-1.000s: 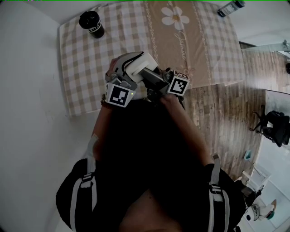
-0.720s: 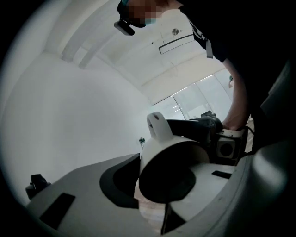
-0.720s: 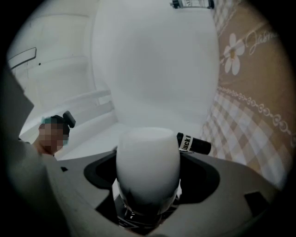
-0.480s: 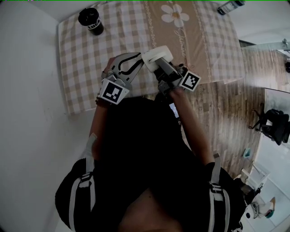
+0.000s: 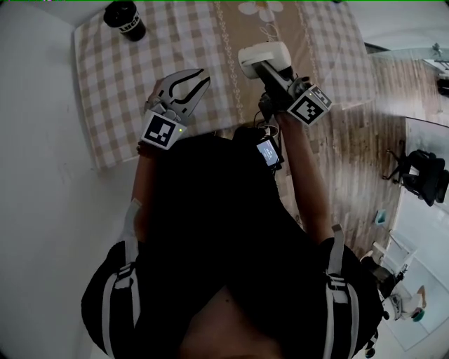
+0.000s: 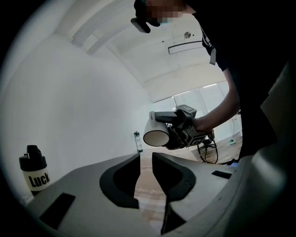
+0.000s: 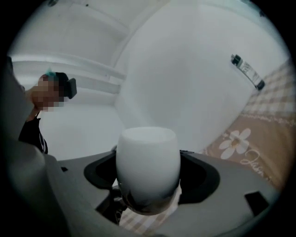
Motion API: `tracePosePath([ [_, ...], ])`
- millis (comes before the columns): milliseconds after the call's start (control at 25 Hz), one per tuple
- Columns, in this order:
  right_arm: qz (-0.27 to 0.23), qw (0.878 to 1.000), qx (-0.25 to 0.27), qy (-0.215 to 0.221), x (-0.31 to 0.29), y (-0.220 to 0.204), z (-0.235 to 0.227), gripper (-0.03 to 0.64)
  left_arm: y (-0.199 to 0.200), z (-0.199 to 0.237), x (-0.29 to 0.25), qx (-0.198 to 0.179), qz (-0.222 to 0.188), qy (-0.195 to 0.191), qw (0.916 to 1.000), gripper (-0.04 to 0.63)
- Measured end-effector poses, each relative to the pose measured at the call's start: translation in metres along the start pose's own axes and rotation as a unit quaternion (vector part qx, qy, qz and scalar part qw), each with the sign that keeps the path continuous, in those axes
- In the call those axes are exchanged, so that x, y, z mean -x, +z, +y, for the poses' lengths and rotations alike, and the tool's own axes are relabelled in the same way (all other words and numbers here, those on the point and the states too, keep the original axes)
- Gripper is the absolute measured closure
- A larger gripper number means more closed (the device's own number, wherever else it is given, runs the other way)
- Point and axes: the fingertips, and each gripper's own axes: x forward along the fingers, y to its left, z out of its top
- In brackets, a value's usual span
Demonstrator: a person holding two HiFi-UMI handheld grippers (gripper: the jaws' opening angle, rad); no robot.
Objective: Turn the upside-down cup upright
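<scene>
Our right gripper [image 5: 270,64] holds the white cup [image 7: 148,157] clamped between its jaws, lifted clear above the checked tablecloth [image 5: 112,91], the cup lying sideways with one round end facing our left gripper [image 6: 146,155]. That gripper hovers near the table's front edge, its jaws only a narrow slit apart with nothing between them. A black bottle [image 5: 124,19] stands at the far left corner

From my station I count 2 grippers, the left gripper [image 6: 146,159] and the right gripper [image 5: 269,64], plus 1 cup [image 7: 148,162]. I see 1 table [image 5: 112,77] and 2 bottles: 1 black bottle [image 5: 124,19] and 1 clear bottle [image 6: 137,141]. I also make out 1 chair [image 5: 423,175] and 1 daisy [image 7: 236,141].
</scene>
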Motion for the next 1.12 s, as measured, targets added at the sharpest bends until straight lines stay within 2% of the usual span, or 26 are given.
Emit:
tracePosePath([
  [240, 0.008, 0.992, 0.118, -0.048, 0.003, 0.003, -0.001, 0.227, 0.000, 0.004, 0.000, 0.024, -0.015, 0.008, 0.9996, 0.517],
  [400, 0.024, 0.983, 0.172, -0.061, 0.001, -0.004, 0.002, 0.229, -0.004, 0.003, 0.002, 0.036, -0.011, 0.010, 0.9992, 0.522],
  [680, 0.036, 0.975, 0.210, -0.070, -0.005, -0.010, 0.002, 0.229, -0.007, -0.001, 0.000, 0.035, -0.003, 0.005, 0.9994, 0.522],
  [1120, 0.078, 0.953, 0.278, -0.093, -0.013, -0.037, -0.010, 0.228, -0.013, -0.007, 0.001, 0.041, 0.006, 0.003, 0.9991, 0.522],
])
